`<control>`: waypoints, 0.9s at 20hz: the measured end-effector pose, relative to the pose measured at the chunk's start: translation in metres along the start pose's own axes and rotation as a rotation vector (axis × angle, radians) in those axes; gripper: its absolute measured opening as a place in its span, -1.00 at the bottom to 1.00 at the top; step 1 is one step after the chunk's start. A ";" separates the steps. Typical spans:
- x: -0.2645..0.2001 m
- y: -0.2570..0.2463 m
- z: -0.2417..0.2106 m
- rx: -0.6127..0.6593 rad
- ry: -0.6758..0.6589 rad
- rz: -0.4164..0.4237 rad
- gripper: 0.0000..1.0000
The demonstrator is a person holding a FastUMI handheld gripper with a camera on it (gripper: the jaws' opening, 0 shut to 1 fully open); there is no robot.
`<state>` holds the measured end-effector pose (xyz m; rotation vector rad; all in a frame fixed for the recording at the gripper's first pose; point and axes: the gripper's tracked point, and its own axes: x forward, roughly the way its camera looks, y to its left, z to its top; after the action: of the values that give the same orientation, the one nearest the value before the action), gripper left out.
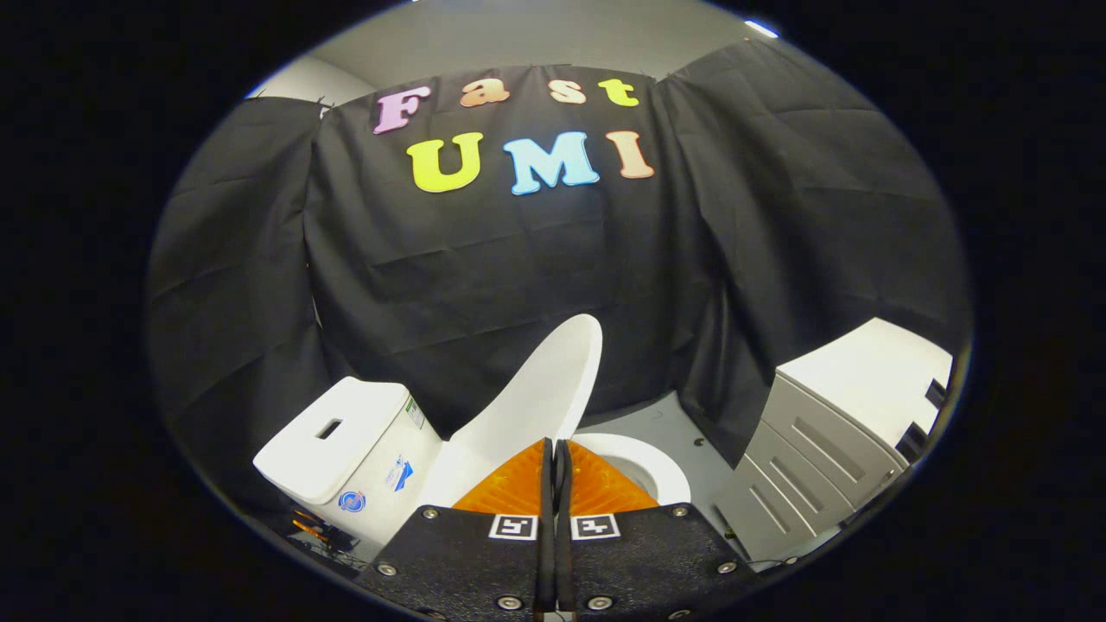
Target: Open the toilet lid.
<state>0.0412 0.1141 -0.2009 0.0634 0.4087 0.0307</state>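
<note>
The gripper [554, 449] has its two fingers pressed together, with only a thin dark seam between them and nothing held in that seam. The fingers are ribbed wedges that taper to a point, and each rises from a flat, matte, rough-grained plate fixed with round metal screws. A small square black-and-white marker [513, 527] sits on each plate, close to the seam.

Just beyond the fingertips stands the toilet lid [540, 397], raised and tilted back toward the tank. It is smooth, glossy white plastic with a long rounded oval outline, seen nearly edge-on, and the fingertips overlap its lower edge; whether they touch it cannot be told. To the right of the lid, low beside the fingers, curves the white ring of the toilet seat [652, 462], round and smooth, lying flat over the bowl.

Left of the lid is the tank [367, 453], a boxy glazed white body with a thick flat cover and a rectangular slot in its top. Its front face carries a few small stickers, blue ones and a pale one near the top corner; the writing on them is too small to read.

Well to the right of the lid stands a pale cabinet [816, 449] with a flat white top and grey drawer fronts with recessed bar handles. Grey floor [648, 419] lies between toilet and cabinet. Behind the lid hangs creased black cloth [518, 276].
</note>
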 end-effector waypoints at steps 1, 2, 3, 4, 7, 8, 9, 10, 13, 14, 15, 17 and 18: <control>-0.001 0.006 0.003 -0.010 -0.010 -0.002 -1.00; -0.003 0.012 0.008 -0.012 -0.024 0.001 -1.00; -0.003 0.018 0.012 -0.009 -0.033 0.010 -1.00; -0.004 0.027 0.017 -0.006 -0.053 0.022 -1.00; -0.005 0.041 0.028 -0.037 -0.082 0.029 -1.00; -0.005 0.046 0.031 -0.046 -0.088 0.031 -1.00; -0.005 0.051 0.034 -0.040 -0.095 0.037 -1.00; -0.006 0.058 0.037 -0.032 -0.100 0.051 -1.00; -0.005 0.075 0.047 -0.045 -0.125 0.067 -1.00; -0.007 0.080 0.050 -0.050 -0.134 0.074 -1.00; -0.007 0.086 0.051 -0.053 -0.136 0.080 -1.00; -0.008 0.100 0.056 -0.052 -0.152 0.101 -1.00; -0.008 0.107 0.059 -0.052 -0.159 0.110 -1.00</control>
<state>0.0557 0.2172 -0.1365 0.0365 0.2445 0.1441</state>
